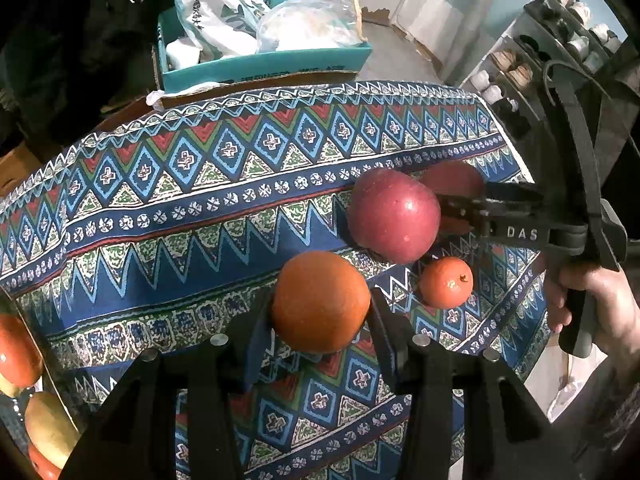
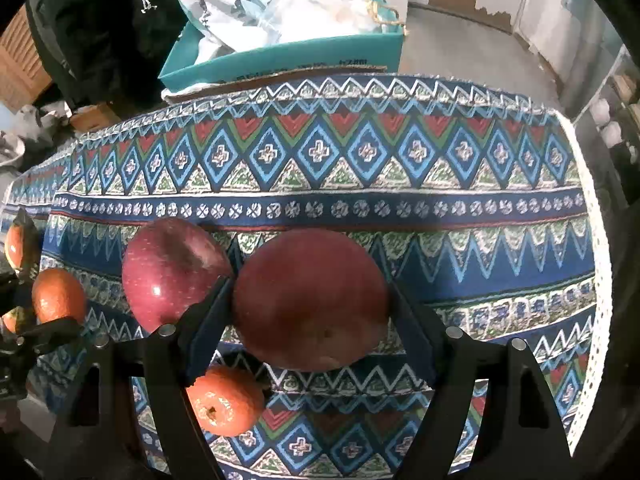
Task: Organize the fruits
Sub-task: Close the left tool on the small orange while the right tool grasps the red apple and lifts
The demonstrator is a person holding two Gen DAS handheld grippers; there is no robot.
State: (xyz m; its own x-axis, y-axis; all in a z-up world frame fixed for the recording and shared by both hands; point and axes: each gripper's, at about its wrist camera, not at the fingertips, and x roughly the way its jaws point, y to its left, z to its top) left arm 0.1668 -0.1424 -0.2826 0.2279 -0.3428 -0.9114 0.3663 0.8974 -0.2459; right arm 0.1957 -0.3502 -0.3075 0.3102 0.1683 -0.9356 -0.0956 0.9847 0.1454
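Gripping from both sides at once, the person has a fruit in each tool above the patterned cloth (image 2: 360, 152) that covers the bench. The left gripper (image 1: 320, 308) has its jaws clamped on an orange (image 1: 320, 300), pads pressing its left and right flanks. The right gripper (image 2: 310, 304) straddles a large red apple (image 2: 310, 300); its left pad touches the skin, while the right pad sits at the apple's edge, so I judge the hold loose rather than firm. That is the main risk: a round, smooth apple could slip out and roll toward the cloth's right edge. A second red apple (image 2: 172, 272) lies just left of the held one, touching the left finger's outer side, and could be nudged into the small orange (image 2: 226, 400) near the camera. The held apple has no real long axis; its stem-to-base line seems tilted toward the camera, a dimple showing low on its near face. More fruit sits at the far left, partly hidden.
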